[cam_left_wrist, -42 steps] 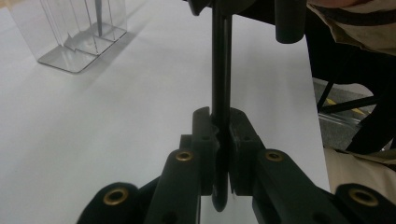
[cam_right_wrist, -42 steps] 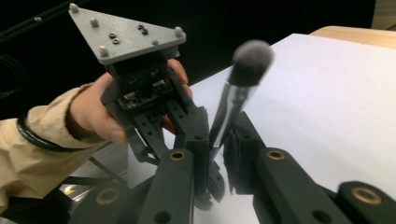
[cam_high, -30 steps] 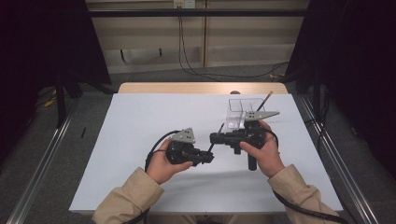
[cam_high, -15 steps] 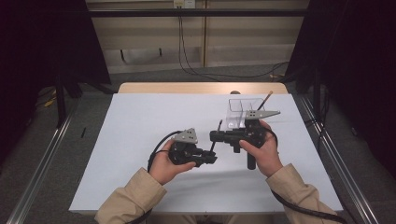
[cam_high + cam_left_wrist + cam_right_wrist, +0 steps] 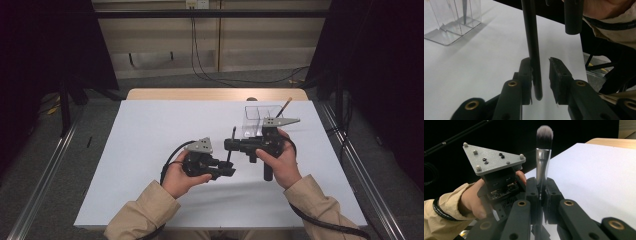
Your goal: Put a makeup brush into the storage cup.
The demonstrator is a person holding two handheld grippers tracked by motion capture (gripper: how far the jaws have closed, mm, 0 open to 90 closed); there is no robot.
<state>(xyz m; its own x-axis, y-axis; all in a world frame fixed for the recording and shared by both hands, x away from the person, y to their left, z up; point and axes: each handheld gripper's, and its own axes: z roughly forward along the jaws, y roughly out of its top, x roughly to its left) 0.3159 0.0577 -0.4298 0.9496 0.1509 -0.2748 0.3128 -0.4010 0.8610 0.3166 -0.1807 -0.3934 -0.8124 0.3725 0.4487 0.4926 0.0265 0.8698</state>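
A makeup brush (image 5: pixel 544 140) with grey bristles, a silver ferrule and a black handle (image 5: pixel 531 37) stands nearly upright over the white table (image 5: pixel 150 130). My right gripper (image 5: pixel 540 181) is shut on it just below the ferrule. My left gripper (image 5: pixel 540 61) has its jaws on either side of the lower end of the handle. These jaws have just been opening: the handle rests against the left pad (image 5: pixel 525 67) and a gap shows to the right pad. In the high view both grippers, left (image 5: pixel 227 171) and right (image 5: pixel 231 145), meet near the table's middle.
A clear plastic organiser (image 5: pixel 257 120) stands behind my right hand and holds another brush (image 5: pixel 286 106) that leans to the right. The organiser (image 5: pixel 451 22) is also at the top left of the left gripper view. Metal rails run along both sides of the table.
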